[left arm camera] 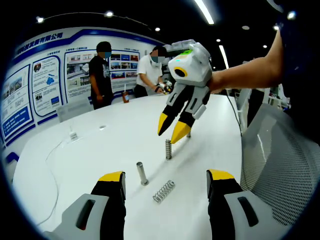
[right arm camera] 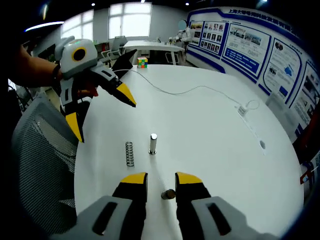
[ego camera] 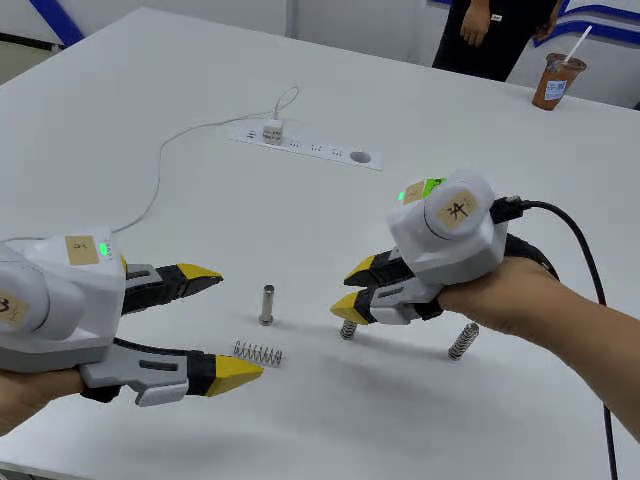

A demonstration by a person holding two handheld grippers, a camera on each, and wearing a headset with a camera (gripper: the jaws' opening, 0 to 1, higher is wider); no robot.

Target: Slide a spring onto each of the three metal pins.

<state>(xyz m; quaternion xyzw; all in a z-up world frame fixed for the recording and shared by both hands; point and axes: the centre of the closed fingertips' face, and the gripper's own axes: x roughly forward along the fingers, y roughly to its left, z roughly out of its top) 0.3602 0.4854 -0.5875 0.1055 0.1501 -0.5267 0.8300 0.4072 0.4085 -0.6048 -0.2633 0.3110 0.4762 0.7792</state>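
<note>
A bare metal pin stands upright on the white table. A loose spring lies flat just in front of it. My left gripper is wide open, its yellow tips on either side of that spring and short of it. A second pin carries a spring. My right gripper hovers right over it, jaws a little apart and holding nothing; the pin top shows between them. A third pin with a spring leans beside the right hand.
A white power strip with a charger and cable lies further back on the table. A cup with a straw stands at the far right edge, near a standing person. A mesh chair is beside the table.
</note>
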